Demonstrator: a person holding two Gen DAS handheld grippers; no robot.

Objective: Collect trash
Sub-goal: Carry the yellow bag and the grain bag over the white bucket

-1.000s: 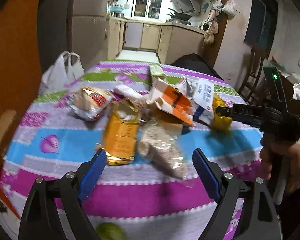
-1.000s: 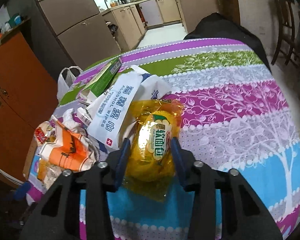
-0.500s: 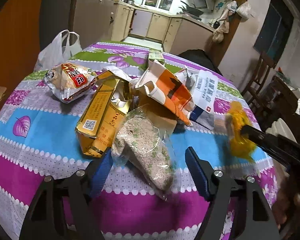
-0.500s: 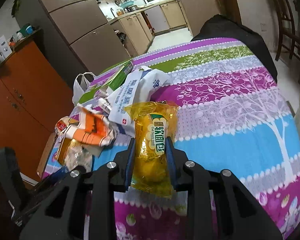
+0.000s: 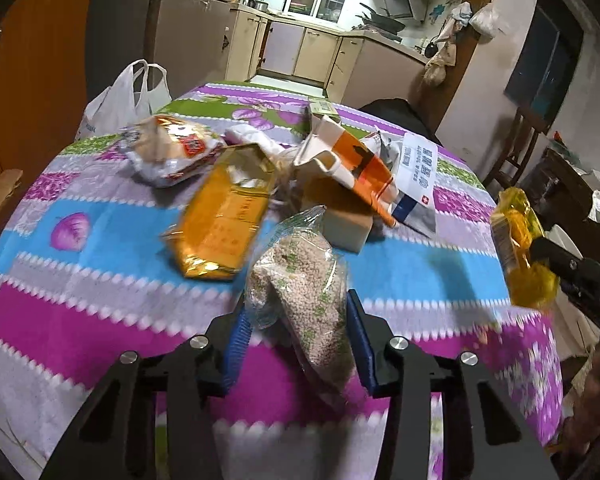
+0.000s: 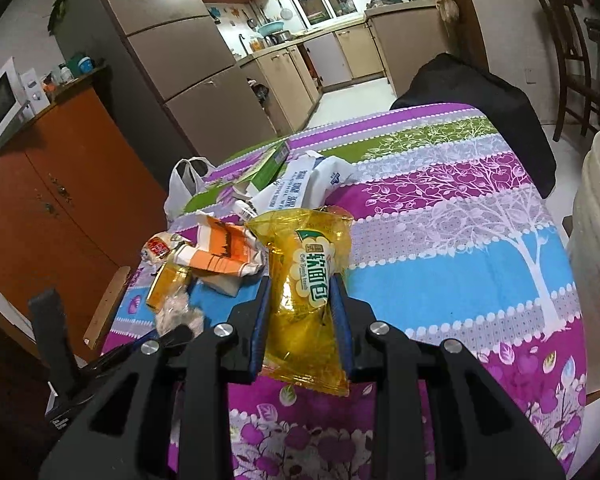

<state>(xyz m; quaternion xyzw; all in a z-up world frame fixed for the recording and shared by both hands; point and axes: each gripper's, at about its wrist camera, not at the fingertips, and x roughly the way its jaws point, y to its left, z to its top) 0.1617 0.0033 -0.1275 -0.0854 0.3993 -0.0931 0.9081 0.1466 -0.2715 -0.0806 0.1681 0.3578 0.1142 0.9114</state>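
The left gripper (image 5: 298, 330) is closing around a grain bag (image 5: 304, 280) — the right gripper (image 6: 300, 312) stays clamped on a yellow bread packet (image 6: 306, 280).

Each camera rides just behind its own blue-padded fingers and looks forward and downward along them. The left wrist view faces across the striped tablecloth (image 5: 80, 248) toward the kitchen, close over the litter pile. The right wrist view looks from farther right, angled toward the orange cabinet (image 6: 60, 200). Both share the orange-and-white carton (image 5: 352, 160) (image 6: 224, 250) and the tablecloth.
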